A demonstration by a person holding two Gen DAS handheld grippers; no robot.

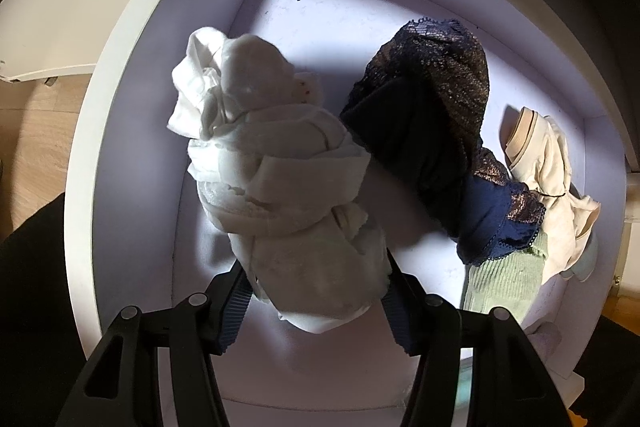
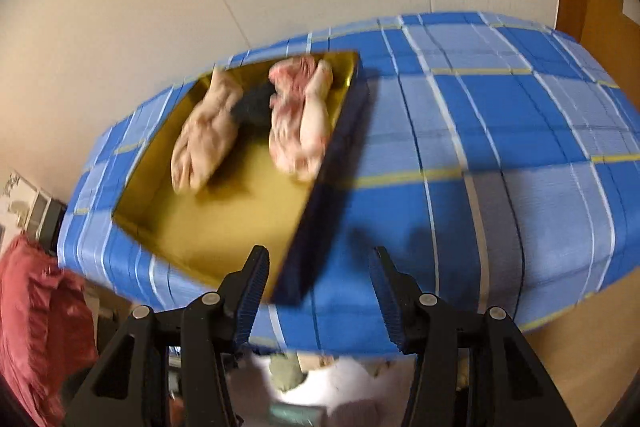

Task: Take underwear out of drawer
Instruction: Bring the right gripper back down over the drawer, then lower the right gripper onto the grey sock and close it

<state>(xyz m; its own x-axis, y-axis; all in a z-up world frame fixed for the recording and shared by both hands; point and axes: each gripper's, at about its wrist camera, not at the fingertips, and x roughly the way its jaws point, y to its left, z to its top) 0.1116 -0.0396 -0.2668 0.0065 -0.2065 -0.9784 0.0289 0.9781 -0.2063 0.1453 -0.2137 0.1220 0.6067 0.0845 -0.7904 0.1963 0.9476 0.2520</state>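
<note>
In the left wrist view a white drawer (image 1: 132, 115) lies below me with several pieces of underwear in it. My left gripper (image 1: 316, 303) is shut on a bundled white underwear (image 1: 280, 187), which hangs above the drawer floor and casts a shadow there. To its right lie a navy lace underwear (image 1: 432, 115), a cream one (image 1: 548, 171) and a pale green ribbed piece (image 1: 500, 287). In the right wrist view my right gripper (image 2: 320, 291) is open and holds nothing, just above the near corner of a gold-lined box (image 2: 224, 215).
The box sits on a bed with a blue checked cover (image 2: 500, 131) and holds a beige garment (image 2: 208, 139), a dark one (image 2: 254, 105) and a pink-and-white one (image 2: 300, 123). A red cloth (image 2: 36, 327) hangs at the lower left. A cream wall stands behind the bed.
</note>
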